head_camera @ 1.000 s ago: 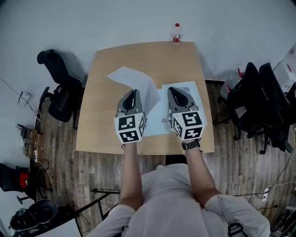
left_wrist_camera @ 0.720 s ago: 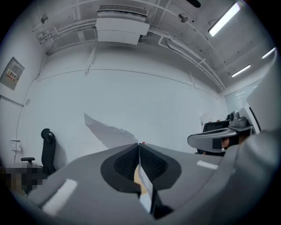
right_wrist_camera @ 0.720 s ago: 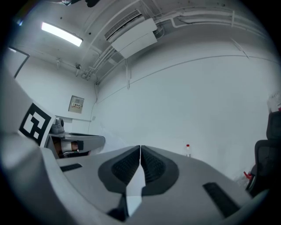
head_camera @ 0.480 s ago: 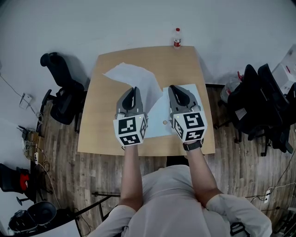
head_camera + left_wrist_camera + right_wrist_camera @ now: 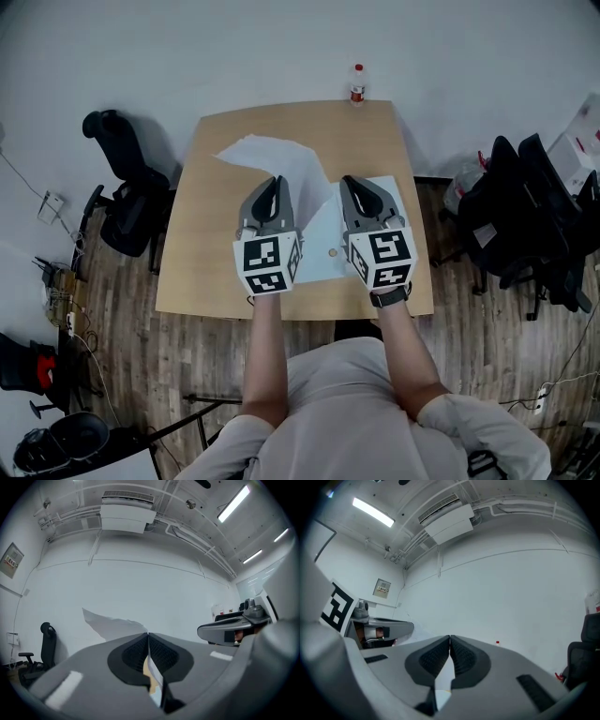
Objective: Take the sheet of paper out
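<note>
A white sheet of paper curls up over the wooden table, and its edge is pinched in my left gripper, which is shut on it. In the left gripper view the sheet rises beyond the closed jaws of that gripper. A pale flat pouch with a small round snap lies partly under the sheet. My right gripper is shut on the pouch's thin edge, which shows between the closed jaws of that gripper in the right gripper view. Both grippers point level, side by side.
A small bottle with a red cap stands at the table's far edge. A black office chair is left of the table. Black chairs and bags crowd the right. The person's forearms reach in over the near table edge.
Both grippers have risen a little, each keeping its hold. The sheet's free end stands higher above the table than before.
</note>
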{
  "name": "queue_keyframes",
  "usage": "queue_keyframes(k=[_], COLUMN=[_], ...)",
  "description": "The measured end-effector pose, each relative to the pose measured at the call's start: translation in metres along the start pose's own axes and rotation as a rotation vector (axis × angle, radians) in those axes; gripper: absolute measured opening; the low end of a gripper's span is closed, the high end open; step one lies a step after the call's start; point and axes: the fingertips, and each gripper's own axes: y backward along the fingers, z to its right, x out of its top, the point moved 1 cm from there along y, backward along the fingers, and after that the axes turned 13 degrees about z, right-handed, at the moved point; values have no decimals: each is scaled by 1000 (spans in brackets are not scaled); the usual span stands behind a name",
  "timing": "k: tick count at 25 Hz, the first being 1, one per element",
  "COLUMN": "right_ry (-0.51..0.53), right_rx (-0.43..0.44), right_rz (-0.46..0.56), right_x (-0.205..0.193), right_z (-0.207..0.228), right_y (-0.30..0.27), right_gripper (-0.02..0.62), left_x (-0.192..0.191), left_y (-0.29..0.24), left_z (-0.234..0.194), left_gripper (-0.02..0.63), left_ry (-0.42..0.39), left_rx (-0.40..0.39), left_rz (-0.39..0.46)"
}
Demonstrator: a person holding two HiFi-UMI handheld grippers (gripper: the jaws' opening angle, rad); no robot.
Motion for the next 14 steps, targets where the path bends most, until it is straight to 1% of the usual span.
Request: queue_keyframes(k=[10,14], right_ry=[17,14], right_rx=[-43,-46], right_rz=[-24,-38], right_x=[-7,-15], right_z=[20,24], right_y=[12,10], right_gripper=[12,12], left_x=[-11,-18], left_y=[-10,-16], left_z=[23,23], left_gripper=[9,9], left_ry=[28,34], left_rx=[-49,-55], left_rz=[-14,-27])
